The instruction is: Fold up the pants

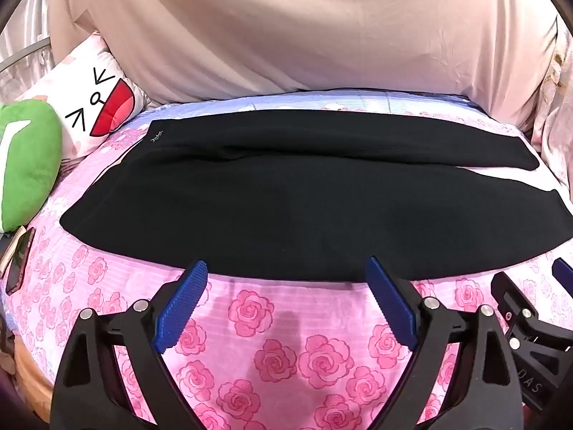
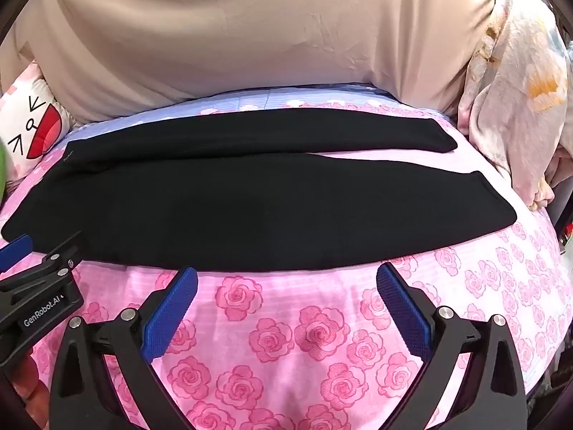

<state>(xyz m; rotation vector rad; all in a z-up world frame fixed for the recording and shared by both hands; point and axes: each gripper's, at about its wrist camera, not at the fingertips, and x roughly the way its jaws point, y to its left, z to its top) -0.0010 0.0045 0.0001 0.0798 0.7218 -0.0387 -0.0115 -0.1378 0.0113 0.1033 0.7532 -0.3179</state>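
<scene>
Black pants lie flat across a bed with a pink rose-print sheet, waistband to the left and the two legs stretching right. In the right wrist view the pants show both leg ends at the right, slightly apart. My left gripper hovers open just before the near edge of the pants, blue pads spread wide with nothing between them. My right gripper is likewise open at the near edge, further right along the leg. Each gripper shows at the side of the other's view.
A beige quilt is piled along the far side of the bed. A white cartoon-face pillow and a green plush sit at the left, with a phone beside them. A floral blanket is bunched at the right.
</scene>
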